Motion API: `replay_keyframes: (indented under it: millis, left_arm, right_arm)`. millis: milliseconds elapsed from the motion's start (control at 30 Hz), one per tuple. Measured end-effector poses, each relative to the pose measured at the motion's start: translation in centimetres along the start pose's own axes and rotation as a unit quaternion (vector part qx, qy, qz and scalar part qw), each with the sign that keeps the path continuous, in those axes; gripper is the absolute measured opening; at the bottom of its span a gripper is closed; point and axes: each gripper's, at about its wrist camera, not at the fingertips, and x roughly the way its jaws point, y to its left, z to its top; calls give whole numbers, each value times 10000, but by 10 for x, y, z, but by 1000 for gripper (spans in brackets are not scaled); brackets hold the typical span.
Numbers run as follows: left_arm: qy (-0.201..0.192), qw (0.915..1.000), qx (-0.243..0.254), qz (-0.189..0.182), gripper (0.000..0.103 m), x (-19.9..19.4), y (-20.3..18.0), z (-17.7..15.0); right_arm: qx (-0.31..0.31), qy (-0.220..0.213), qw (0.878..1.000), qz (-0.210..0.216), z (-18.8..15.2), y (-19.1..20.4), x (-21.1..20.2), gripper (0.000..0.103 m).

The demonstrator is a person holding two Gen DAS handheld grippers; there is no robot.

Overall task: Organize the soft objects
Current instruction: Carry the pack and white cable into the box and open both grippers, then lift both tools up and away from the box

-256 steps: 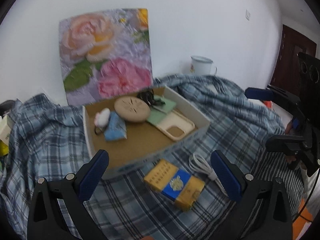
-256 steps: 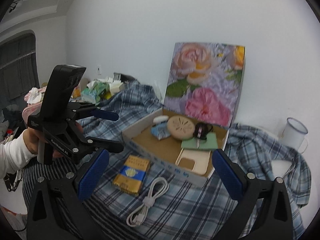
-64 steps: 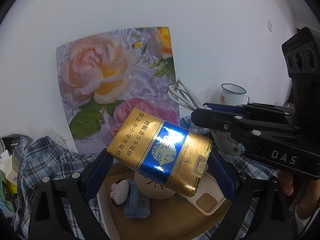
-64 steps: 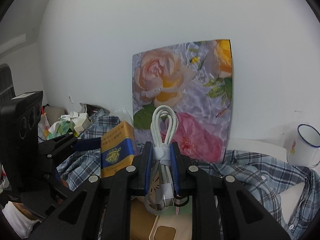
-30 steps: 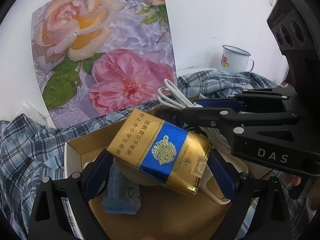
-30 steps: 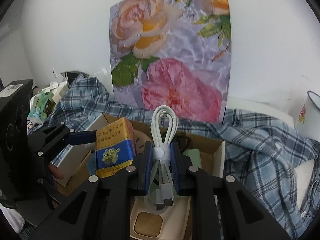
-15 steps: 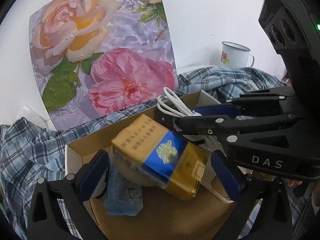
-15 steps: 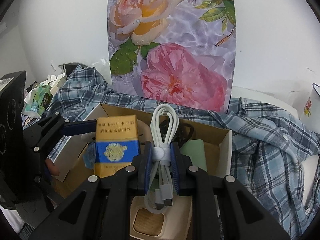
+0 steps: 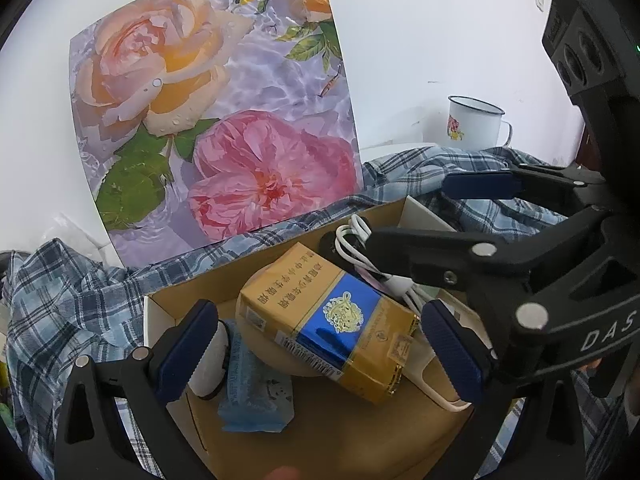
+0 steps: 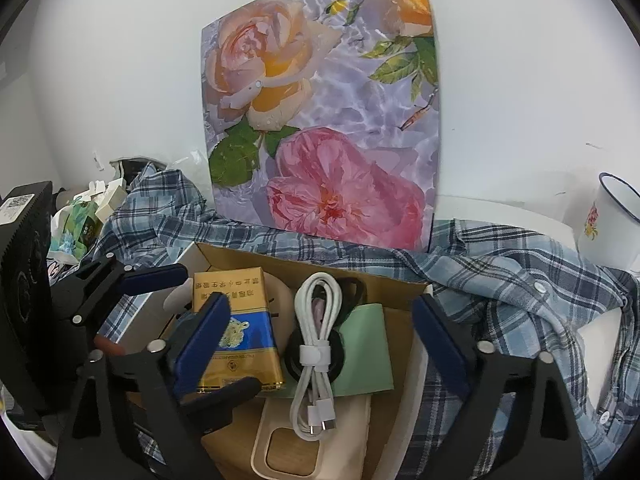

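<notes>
Both hand-held grippers, left [image 9: 316, 344] and right [image 10: 320, 340], gape wide, their jaws having just opened to drop pack [image 9: 328, 316] and cable [image 10: 316, 344], at 12 o'clock, into the box [image 9: 192, 284].

**Technician A:** Identify the setting.

**Technician B:** A lived-in domestic room, not a lab or workshop. Evidence: a blue plaid shirt [image 10: 500, 280], buttons visible, is spread as the work surface cover. A floral rose picture [image 9: 216, 108] leans upright against a plain white wall [image 10: 120, 60].

**Technician A:** Supporting items?

**Technician B:** A white enamel mug [image 9: 474, 122] with a flower motif stands near the wall. Loose packets and small boxes [image 10: 84, 216] are piled at the far left of the right wrist view. A cardboard box [image 9: 280, 256] holds everyday personal items, including a cigarette pack [image 9: 328, 316] and a bundled white charging cable [image 10: 316, 344].
</notes>
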Motion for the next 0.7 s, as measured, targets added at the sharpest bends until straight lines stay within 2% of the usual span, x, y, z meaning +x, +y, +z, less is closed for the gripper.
replay_keyframes:
  millis: [67,333,433,567,700]
  left_arm:
    - [-22,10000,-48,-29,103,-1,1,1]
    - [-246,9992,-319,39,103,-12,11,5]
    - [-302,9986,-440,30,103,-16,16,7]
    - [-442,9969,-656,5,103,-24,25,9]
    - [-692,9944,-783,154,103,-39,32,14]
  right_arm:
    - [22,-16,10000,-11,0,-2,0,103]
    - [-42,-142,9998,-110,2,-4,-5,103]
    - [-28,-402,9988,-264,5,-4,-14,103]
    - [4,-579,9983,-101,10,-5,-25,103]
    - [99,-693,9975,-25,13,-9,-30,103]
